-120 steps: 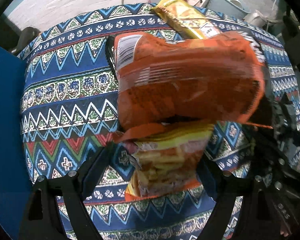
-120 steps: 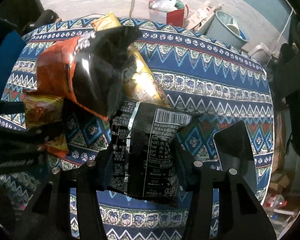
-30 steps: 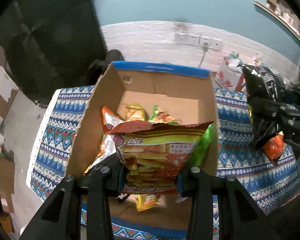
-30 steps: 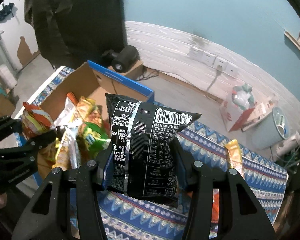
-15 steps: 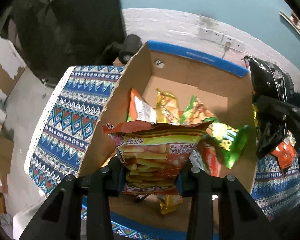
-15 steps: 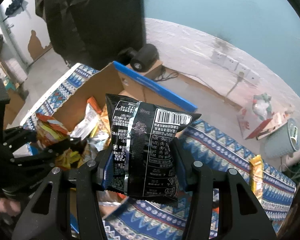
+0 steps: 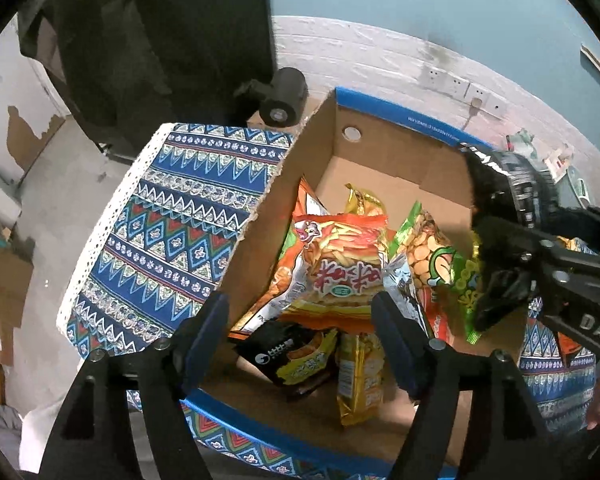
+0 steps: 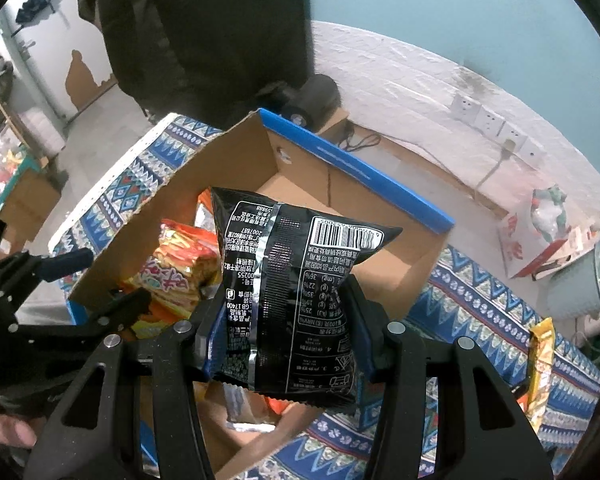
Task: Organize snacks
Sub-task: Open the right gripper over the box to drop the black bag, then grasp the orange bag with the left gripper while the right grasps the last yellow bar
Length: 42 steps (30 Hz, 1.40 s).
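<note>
The left gripper (image 7: 300,320) is seen with its jaws just opened and spread wide; no pad presses on anything. Beyond its fingertips, the orange fries bag (image 7: 340,264) lies on the heap of snacks inside the cardboard box (image 7: 380,160). The right gripper (image 8: 284,328) is clamped on the black snack bag (image 8: 296,292), which is held upright between its pads above the box's near corner. A yellow packet (image 8: 540,368) is left on the patterned tablecloth (image 8: 480,312), to the right gripper's right.
</note>
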Available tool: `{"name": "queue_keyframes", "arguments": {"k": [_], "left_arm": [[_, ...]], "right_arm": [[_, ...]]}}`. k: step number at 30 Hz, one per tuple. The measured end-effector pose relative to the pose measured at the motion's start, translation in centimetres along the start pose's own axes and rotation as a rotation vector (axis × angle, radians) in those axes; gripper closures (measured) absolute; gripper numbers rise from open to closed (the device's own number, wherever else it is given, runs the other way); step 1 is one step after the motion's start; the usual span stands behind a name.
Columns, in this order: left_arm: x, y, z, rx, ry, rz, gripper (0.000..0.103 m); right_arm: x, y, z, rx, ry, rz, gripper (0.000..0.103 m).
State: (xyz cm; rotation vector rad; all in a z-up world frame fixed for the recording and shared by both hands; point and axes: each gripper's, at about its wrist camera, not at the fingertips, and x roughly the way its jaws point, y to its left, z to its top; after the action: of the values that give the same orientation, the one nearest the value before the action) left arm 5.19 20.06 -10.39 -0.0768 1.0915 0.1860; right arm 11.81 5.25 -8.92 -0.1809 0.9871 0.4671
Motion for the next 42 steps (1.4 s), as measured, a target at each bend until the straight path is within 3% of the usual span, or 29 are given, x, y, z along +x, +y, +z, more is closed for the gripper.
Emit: {"name": "queue_keyframes", "arguments": {"k": [10, 17, 25, 32, 42], "left_arm": [[-0.5, 0.7, -0.1, -0.015, 0.004, 0.005, 0.028], [-1.1, -0.2, 0.0, -0.008, -0.003, -0.015, 0.028], [-2.4, -4.3, 0.2, 0.066, -0.023, -0.053, 0.028], [-2.4, -8.5, 0.0, 0.124, 0.010, -0.112, 0.027], [-2.7, -14.4, -0.2, 0.227, 0.008, -0.116, 0.027]], "right_arm": [[1.7, 0.8, 0.6, -0.003, 0.026, 0.031, 0.052], [0.9, -0.1, 0.3, 0.015, 0.016, 0.025, 0.038], [-1.6, -2.9, -0.7, 0.045, -0.011, -0.025, 0.028], [-4.0, -7.6, -2.7, 0.108, -0.024, -0.075, 0.027], [-7.0, -13.8, -6.8, 0.171, -0.016, -0.162, 0.027]]}}
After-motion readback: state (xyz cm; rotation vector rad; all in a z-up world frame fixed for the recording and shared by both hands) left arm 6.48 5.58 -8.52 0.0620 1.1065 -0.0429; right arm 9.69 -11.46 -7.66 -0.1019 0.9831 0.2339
